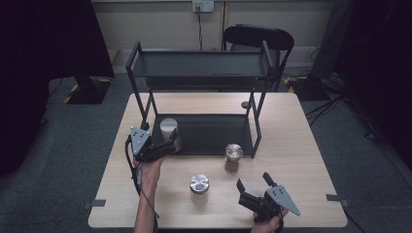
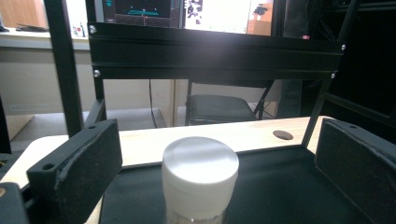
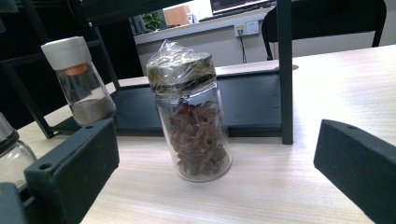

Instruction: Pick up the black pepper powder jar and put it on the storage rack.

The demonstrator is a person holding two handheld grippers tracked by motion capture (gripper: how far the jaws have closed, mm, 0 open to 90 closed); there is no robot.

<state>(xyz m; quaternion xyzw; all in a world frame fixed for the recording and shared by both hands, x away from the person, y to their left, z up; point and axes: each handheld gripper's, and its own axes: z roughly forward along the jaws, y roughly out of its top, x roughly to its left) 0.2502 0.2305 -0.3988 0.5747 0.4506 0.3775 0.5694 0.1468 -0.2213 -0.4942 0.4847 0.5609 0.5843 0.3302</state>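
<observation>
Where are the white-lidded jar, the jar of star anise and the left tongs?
white-lidded jar [image 2: 200,163]: left gripper view, on the flat top of its lid.
jar of star anise [image 3: 198,135]: right gripper view, on the glass body.
left tongs [image 1: 167,144]: high view, midway between the fingertips, beside the jar on the shelf.

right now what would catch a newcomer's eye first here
Probably the black two-tier rack at the back of the wooden table, with the left gripper open around a white-lidded jar on its bottom shelf. Next, the jar of star anise with a plastic-wrapped lid, standing on the table before the open right gripper.
</observation>
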